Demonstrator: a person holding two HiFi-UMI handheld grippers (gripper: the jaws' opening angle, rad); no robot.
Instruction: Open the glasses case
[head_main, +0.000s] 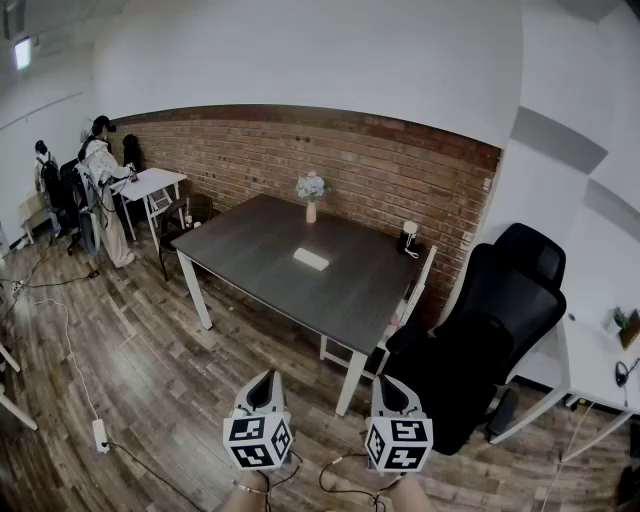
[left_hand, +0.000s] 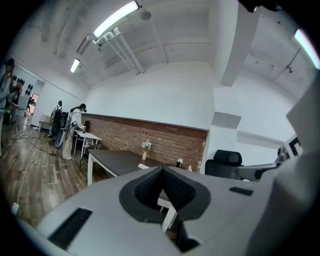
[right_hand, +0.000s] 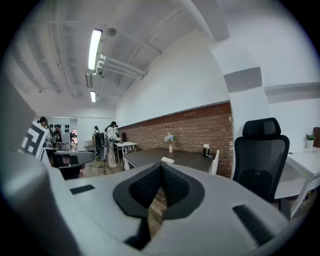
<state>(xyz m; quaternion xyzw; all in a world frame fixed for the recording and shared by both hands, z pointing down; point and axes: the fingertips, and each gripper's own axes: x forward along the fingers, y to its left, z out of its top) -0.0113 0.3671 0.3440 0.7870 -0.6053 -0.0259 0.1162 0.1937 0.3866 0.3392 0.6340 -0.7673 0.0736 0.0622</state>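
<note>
Read the left gripper (left_hand: 161, 170) as closed tip to tip, nothing between the pads (left_hand: 148, 191); read the right gripper (right_hand: 160, 167) likewise, closed and empty. Note both nearly level, side by side, above the wooden floor (head_main: 150, 380). Look well ahead of both tips, far out of reach, for the glasses case (head_main: 311, 259): pale, flat, lying alone near the middle of the dark table (head_main: 240, 245), short of the flower vase (head_main: 311, 190) at the far edge. Expect a light, stiff shell, apt to slide when pushed. Pin the lower half with one gripper; lift the lid at the seam opposite the hinge with the other. Hinge side: not readable at this range.
</note>
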